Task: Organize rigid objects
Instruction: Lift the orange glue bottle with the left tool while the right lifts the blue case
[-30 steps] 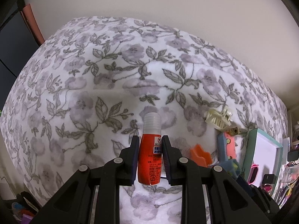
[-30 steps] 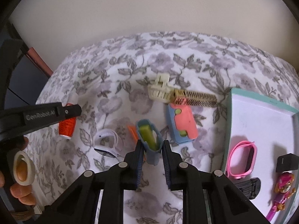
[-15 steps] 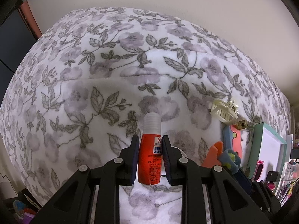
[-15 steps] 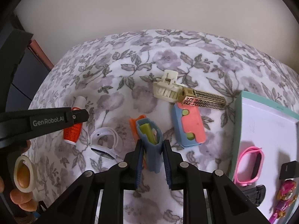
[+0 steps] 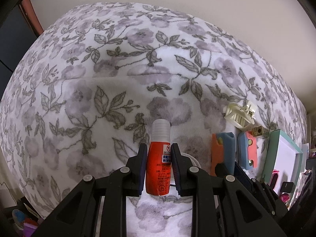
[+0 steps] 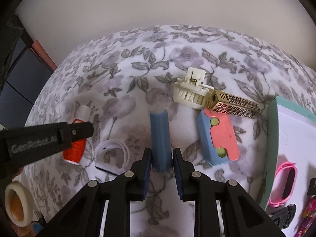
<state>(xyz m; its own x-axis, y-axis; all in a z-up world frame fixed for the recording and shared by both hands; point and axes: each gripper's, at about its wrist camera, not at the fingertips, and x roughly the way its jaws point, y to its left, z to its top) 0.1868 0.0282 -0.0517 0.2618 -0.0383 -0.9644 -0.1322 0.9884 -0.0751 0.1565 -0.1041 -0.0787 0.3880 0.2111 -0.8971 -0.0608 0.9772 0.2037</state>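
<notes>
An orange bottle [image 5: 158, 165] with a clear cap sits upright between the pads of my left gripper [image 5: 158, 148], which is shut on it just above the floral blanket [image 5: 118, 59]. The right wrist view shows the same bottle [image 6: 76, 150] at the left, behind a left finger [image 6: 79, 131]. My right gripper [image 6: 161, 152] is shut on the near end of a blue case [image 6: 160, 134], which points away from me low over the blanket. In the left wrist view the blue case [image 5: 229, 148] stands beside an orange piece [image 5: 217, 152].
A white hair claw [image 6: 189, 94], a gold patterned lighter [image 6: 237, 106] and a blue-and-pink box [image 6: 221, 138] lie right of the case. A white band [image 6: 112, 154] lies left of it. A teal-rimmed tray [image 6: 272, 138] at the right holds a pink watch [image 6: 286, 181]. A tape roll [image 6: 15, 203] sits bottom left.
My right gripper has come down toward the blanket with the blue case, which now shows its plain blue side and hides the orange piece. The left gripper still holds the bottle.
</notes>
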